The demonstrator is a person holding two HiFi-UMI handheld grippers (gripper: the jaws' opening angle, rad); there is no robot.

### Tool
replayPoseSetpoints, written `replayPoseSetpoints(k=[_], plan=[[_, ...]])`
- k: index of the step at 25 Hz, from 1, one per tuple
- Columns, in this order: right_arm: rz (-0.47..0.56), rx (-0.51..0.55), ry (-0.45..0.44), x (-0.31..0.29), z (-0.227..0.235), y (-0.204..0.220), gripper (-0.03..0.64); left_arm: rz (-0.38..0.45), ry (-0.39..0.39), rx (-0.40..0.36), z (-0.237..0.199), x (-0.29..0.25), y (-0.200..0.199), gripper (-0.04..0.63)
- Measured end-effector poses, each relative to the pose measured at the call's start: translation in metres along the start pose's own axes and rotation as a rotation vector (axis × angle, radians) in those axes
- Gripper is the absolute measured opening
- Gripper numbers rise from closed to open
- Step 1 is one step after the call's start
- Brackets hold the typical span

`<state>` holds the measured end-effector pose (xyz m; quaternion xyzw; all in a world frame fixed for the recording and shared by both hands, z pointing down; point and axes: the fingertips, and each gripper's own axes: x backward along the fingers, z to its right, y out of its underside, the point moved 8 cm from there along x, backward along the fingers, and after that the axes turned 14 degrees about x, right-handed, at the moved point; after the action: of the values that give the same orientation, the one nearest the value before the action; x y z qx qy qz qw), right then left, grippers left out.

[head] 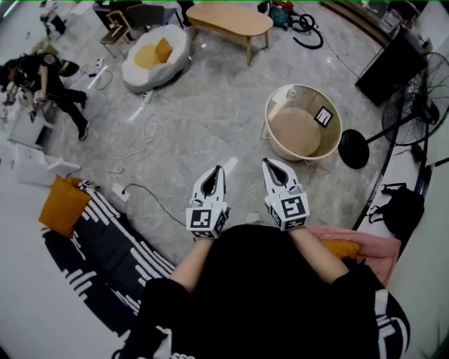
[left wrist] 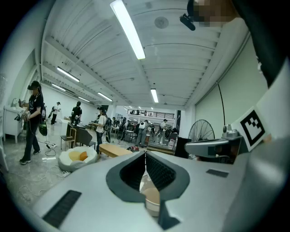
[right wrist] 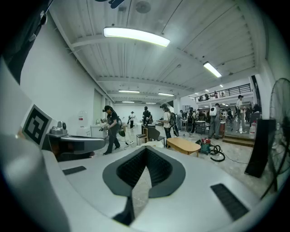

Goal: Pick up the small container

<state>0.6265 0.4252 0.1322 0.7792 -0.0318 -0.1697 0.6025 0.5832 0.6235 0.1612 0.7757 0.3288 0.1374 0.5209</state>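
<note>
Since the container point(head: 298, 97), on the floor point(head: 210, 119) upper right of centre in the head view, looks a light, stiff, thin-walled tub, grip its near rim, one jaw inside. Left gripper point(head: 219, 168) and right gripper point(head: 266, 161) are held side by side, near level, well short of it, jaws pressed together on nothing.

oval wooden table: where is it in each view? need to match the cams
Head view: oval wooden table at top centre, on the far floor.
Left gripper view: oval wooden table left of centre, just below mid-height.
Right gripper view: oval wooden table right of centre, just below mid-height.
Shared landmark: standing fan, to the table's right in all three views.
</note>
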Motion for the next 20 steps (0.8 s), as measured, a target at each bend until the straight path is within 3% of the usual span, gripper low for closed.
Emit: replayPoseSetpoints(k=[8, 13, 16, 20], plan=[[0.008, -0.029, 0.011, 0.021, 0.019, 0.026, 0.015, 0.041, -0.091, 0.031, 0.017, 0.017, 0.020, 0.021], [-0.011, -0.064, -0.009, 0.022, 0.019, 0.044, 0.015, 0.021, 0.007, 0.067, 0.023, 0.017, 0.031, 0.021], [-0.012, -0.062, -0.004, 0.016, 0.022, 0.049, 0.015, 0.019, 0.016, 0.047, 0.018, 0.005, 0.031, 0.021], [-0.052, -0.089, -0.001, 0.000, 0.034, 0.060, 0.015, 0.004, 0.049, 0.086, 0.005, -0.024, 0.032, 0.021]])
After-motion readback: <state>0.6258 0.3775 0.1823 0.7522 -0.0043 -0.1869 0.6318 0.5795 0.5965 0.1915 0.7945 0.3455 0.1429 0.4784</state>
